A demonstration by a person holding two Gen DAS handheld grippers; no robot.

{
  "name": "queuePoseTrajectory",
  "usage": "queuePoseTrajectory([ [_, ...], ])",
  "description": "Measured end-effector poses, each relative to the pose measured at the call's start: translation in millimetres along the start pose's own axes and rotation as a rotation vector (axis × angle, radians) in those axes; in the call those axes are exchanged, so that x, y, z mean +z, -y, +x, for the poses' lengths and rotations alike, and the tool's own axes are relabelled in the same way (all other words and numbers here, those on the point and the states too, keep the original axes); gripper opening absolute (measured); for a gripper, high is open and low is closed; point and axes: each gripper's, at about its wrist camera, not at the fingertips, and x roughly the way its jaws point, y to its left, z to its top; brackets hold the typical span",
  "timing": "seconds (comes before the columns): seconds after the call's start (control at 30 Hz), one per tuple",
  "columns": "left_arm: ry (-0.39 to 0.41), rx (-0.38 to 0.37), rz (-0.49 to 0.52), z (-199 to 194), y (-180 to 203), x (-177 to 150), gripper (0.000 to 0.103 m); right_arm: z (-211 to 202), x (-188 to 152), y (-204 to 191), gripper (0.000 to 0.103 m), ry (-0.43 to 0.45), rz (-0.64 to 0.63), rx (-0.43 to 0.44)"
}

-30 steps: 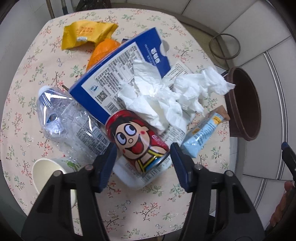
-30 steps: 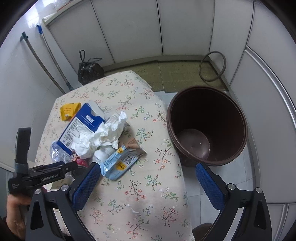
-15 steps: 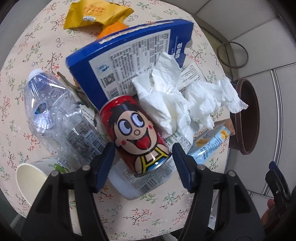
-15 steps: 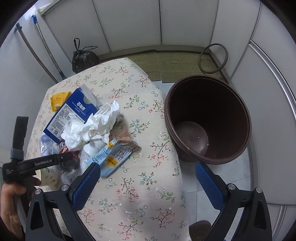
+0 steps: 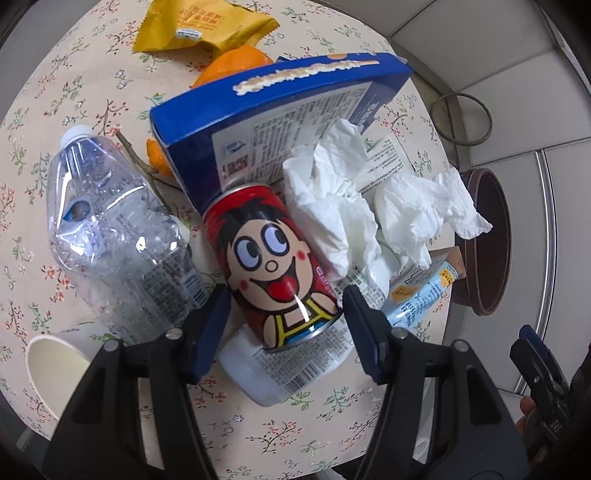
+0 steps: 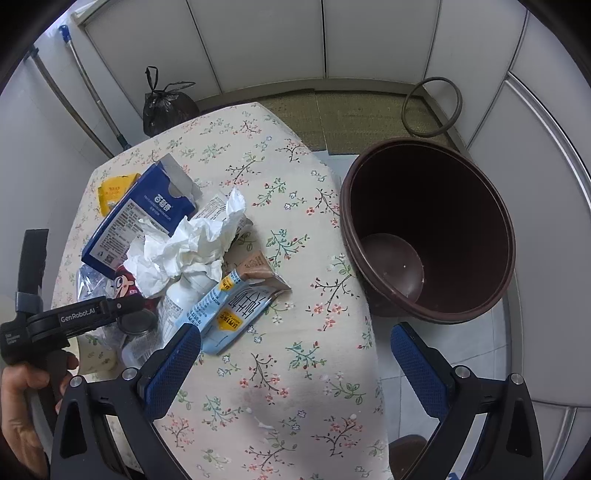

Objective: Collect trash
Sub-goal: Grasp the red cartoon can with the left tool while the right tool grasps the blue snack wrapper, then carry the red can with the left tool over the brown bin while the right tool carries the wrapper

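1. Left gripper (image 5: 286, 312): jaws released, one blue pad on each side of the red cartoon can (image 5: 271, 258), pads just clear of its sides.
2. Red cartoon can: lying on a white plastic bottle (image 5: 286, 369) in the trash pile on the floral tablecloth (image 5: 280, 435).
3. Beside the can, left wrist view: crushed clear bottle (image 5: 114, 240) to its left, crumpled tissue (image 5: 354, 206) to its right, blue carton (image 5: 273, 122) behind it.
4. Left wrist view only: paper cup (image 5: 55, 365) left of the can at the table edge, orange peel (image 5: 236, 66) beyond the carton.
5. Yellow wrapper (image 5: 199, 26): beyond the carton, farthest from the can.
6. Light blue sachet (image 6: 229, 310): right of the can, just beside the tissue.
7. Right gripper (image 6: 295, 365): jaws released and wide apart, nothing between them, over bare cloth right of the can.
8. Right wrist view only: full brown bin (image 6: 428, 236) on the floor past the table edge, black bag (image 6: 166, 107) and mop handle (image 6: 92, 96) at the far wall, a hand (image 6: 22, 398) on the left gripper's handle.
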Motion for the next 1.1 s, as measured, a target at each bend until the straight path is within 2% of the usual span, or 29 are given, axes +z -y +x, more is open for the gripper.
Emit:
queuePoseTrajectory([
  [0.27, 0.048, 0.022, 0.072, -22, 5, -5, 0.059, 10, 4, -7, 0.103, -0.028, 0.012, 0.019],
  [0.5, 0.064, 0.023, 0.124, -34, 3, -19, 0.058, 39, 9, -15, 0.103, -0.083, 0.106, 0.098],
  [0.63, 0.071, 0.019, 0.142, -39, 3, -27, 0.057, 63, 11, -24, 0.095, -0.12, 0.166, 0.14],
  [0.77, 0.084, 0.013, 0.157, -47, 1, -35, 0.057, 87, 9, -28, 0.077, -0.164, 0.207, 0.155],
  [0.87, 0.089, 0.01, 0.163, -53, -1, -41, 0.057, 101, 6, -25, 0.073, -0.198, 0.244, 0.169],
  [0.97, 0.095, 0.008, 0.169, -57, -5, -46, 0.057, 111, 0, -17, 0.065, -0.241, 0.278, 0.135],
  [1.0, 0.098, 0.007, 0.173, -59, -5, -47, 0.057, 114, -1, -13, 0.056, -0.252, 0.29, 0.121],
  [1.03, 0.102, 0.007, 0.177, -61, -5, -49, 0.057, 115, -3, -8, 0.054, -0.253, 0.317, 0.152],
  [1.1, 0.109, 0.003, 0.184, -65, -5, -51, 0.056, 115, -6, -2, 0.025, -0.26, 0.369, 0.251],
])
